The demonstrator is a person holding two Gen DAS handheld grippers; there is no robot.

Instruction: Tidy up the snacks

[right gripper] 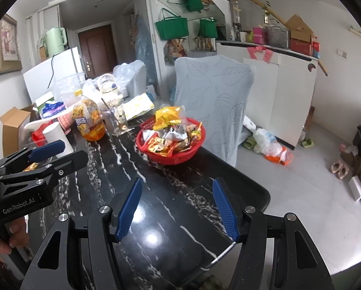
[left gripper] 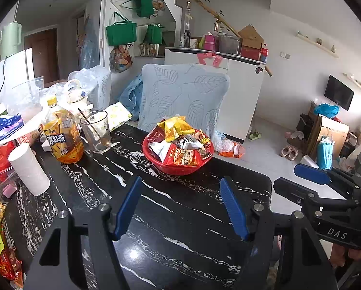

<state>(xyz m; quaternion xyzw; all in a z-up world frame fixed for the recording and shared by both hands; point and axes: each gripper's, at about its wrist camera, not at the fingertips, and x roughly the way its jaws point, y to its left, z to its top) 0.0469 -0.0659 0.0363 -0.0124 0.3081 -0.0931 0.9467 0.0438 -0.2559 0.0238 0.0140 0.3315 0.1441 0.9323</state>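
Your left claw (left gripper: 181, 207) hangs over the black marbled surface (left gripper: 156, 200) with its blue pads spread and nothing between them, only bare stone showing in the gap. Your right claw (right gripper: 178, 209) sits the same way, pads apart and empty, out near the surface's rounded corner. Each claw shows up at the edge of the other's view, cut off by the lens rim, so you see only part of its body and a bit of the hand gripping it. The red basket (left gripper: 156, 158) stands ahead of both claws, towards the far edge of the surface and just in front of a chair with a pale blue leaf-patterned cover (left gripper: 185, 91). It is heaped with snack packets (left gripper: 178, 142), a yellow one on top, but the ones underneath overlap so much that you cannot count them or read their labels. To the left of the basket stand a clear glass with a spoon in it (left gripper: 97, 130), an orange iced tea bottle (left gripper: 63, 136) and a white paper roll (left gripper: 28, 169). More wrapped snacks (left gripper: 1, 246) lie at the left edge of the left wrist view, clipped by the frame and hard to make out. On the floor beyond the surface lies a crumpled orange and white bag (left gripper: 228, 146), its contents unclear.
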